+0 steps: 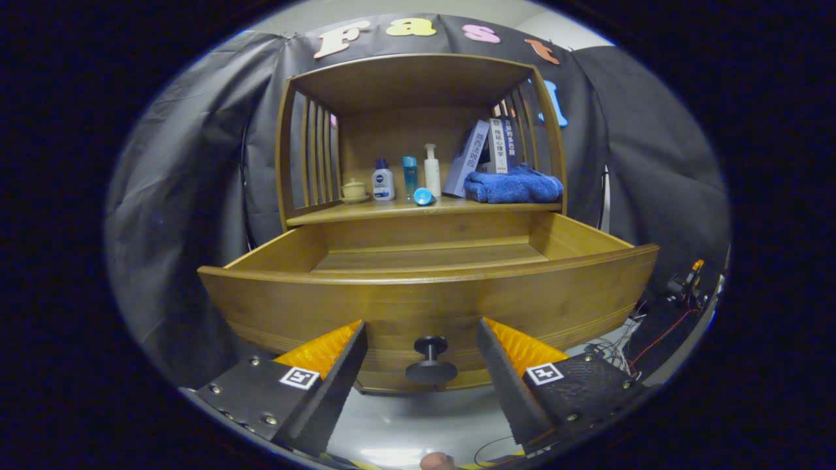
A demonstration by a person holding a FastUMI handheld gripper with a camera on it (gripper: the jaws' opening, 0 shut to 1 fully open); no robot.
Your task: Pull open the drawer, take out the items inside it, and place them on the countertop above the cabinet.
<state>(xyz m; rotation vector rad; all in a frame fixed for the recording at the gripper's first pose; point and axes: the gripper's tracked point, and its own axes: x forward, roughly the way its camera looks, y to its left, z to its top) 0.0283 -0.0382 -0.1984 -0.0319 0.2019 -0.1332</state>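
A wooden cabinet's drawer (431, 300) stands pulled out toward me; its visible floor is bare wood. Its dark round knob (430, 360) sits on the drawer front, between my two fingers but not touched by them. My gripper (421, 329) is open, fingers either side of the knob. On the countertop (366, 210) above the drawer rest a blue folded towel (513, 184), a small blue cup on its side (423, 196), a white-and-blue bottle (383, 181), a slim blue bottle (409, 176), a white pump bottle (432, 170) and a small lidded pot (353, 190).
Books (486, 153) lean against the slatted right side of the cabinet's upper shelf. Black cloth hangs behind and beside the cabinet. Cables and small equipment (679, 287) lie on the floor to the right of the drawer. A pale glossy floor lies under the drawer.
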